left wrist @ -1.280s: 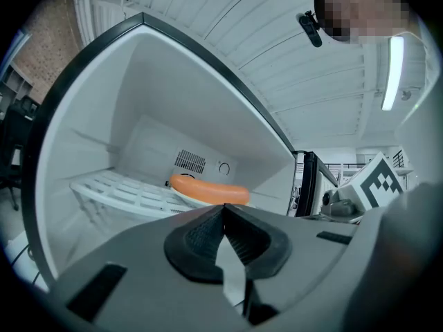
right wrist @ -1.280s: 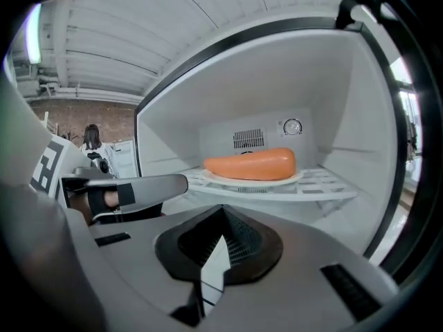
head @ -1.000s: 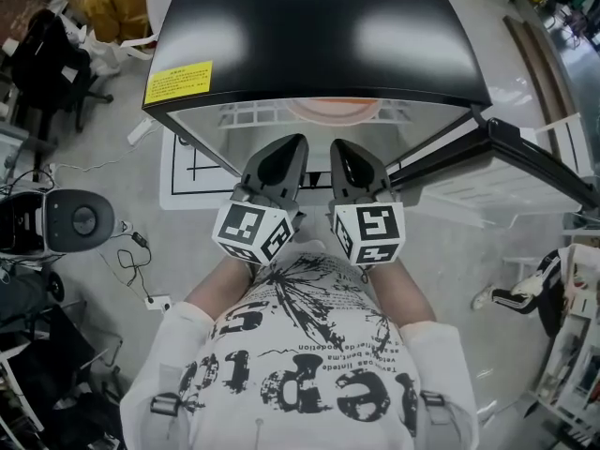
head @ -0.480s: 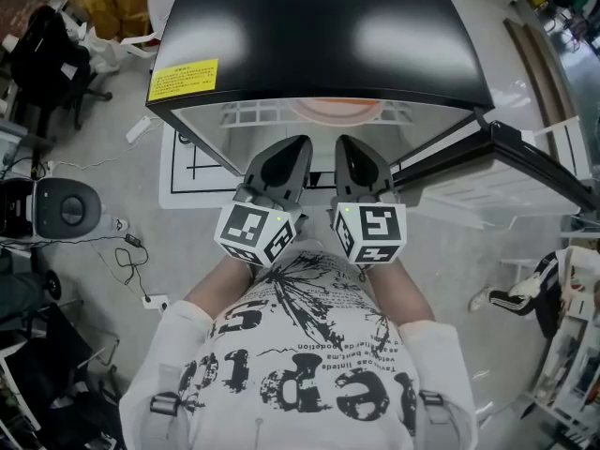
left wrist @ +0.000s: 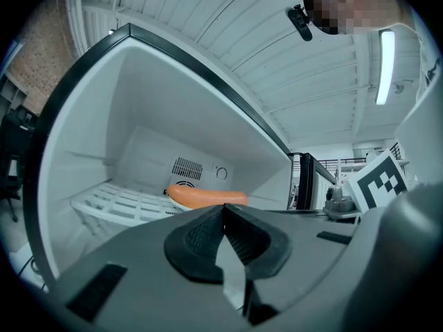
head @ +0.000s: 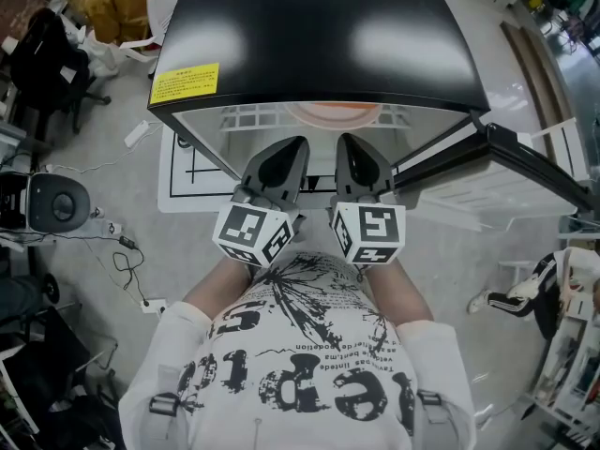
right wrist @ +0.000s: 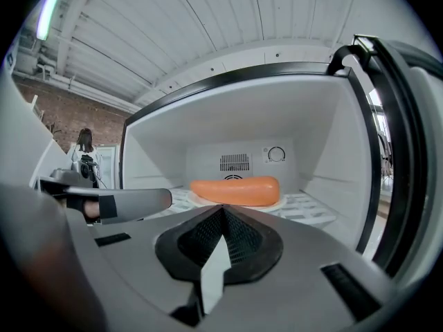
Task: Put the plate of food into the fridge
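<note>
The fridge (head: 319, 26) stands open, its door (head: 511, 153) swung out to the right. Inside, an orange sausage (right wrist: 235, 190) lies on a pale plate (right wrist: 282, 200) on the white wire shelf (right wrist: 315, 209), near the back wall. In the left gripper view the sausage (left wrist: 208, 198) shows just beyond the jaws. My left gripper (head: 284, 157) and right gripper (head: 359, 157) are side by side at the fridge's mouth, short of the plate. Both point level into the compartment. Each is shut with nothing between its jaws, as the left gripper (left wrist: 223, 211) and right gripper (right wrist: 223, 213) show up close.
A yellow label (head: 180, 82) sits on the fridge's black top. A white floor mat (head: 192, 172) with black lines lies under the fridge at the left. Cables (head: 131, 261), a round device (head: 56, 202) and a chair (head: 47, 59) are on the left floor.
</note>
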